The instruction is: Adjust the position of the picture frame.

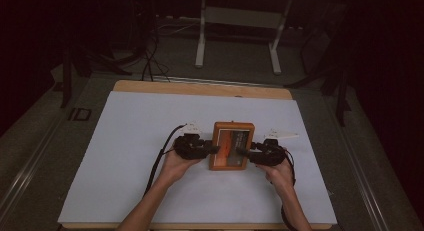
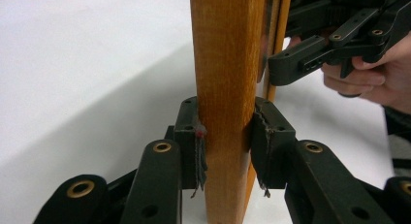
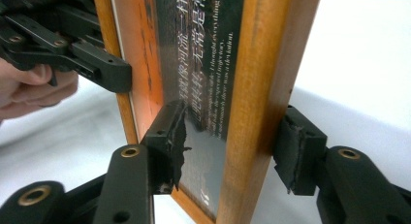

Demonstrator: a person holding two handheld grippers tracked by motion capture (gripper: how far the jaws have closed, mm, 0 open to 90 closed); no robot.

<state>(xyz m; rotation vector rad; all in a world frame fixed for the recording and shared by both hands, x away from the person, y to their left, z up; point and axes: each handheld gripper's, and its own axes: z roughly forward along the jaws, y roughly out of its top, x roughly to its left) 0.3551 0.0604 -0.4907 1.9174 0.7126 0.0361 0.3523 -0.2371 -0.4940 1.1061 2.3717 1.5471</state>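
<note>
I am holding a wooden picture frame (image 1: 231, 145) from both sides, one gripper in each hand. It is sitting near the middle of the white table top (image 1: 130, 156), a bit closer to my edge than to the far edge.

My left gripper (image 1: 212, 149) is squeezing the frame's left side. In the left gripper view, both black pads (image 2: 264, 132) are pressing tight on the wood (image 2: 227, 88), one on each face. I think this grip is keeping the frame from sliding while my other hand is working.

My right gripper (image 1: 242, 152) is reaching over the frame's right side. In the right gripper view, one jaw is lying on the dark glass with the white writing (image 3: 198, 73). The other jaw is waiting just beside the wooden bar (image 3: 261, 88), with a little gap showing. So these jaws are standing open around the bar and are not pinching it yet. I think I am getting ready to grab that side too, so I can lift the frame level.

The white top is lying over a wooden table (image 1: 200, 87); its brown far edge is peeking out. The room around it is dark. A grey floor (image 1: 240, 66) is going off behind the table, with a white stand (image 1: 237, 21) and some black cables (image 1: 147, 61) on it.
</note>
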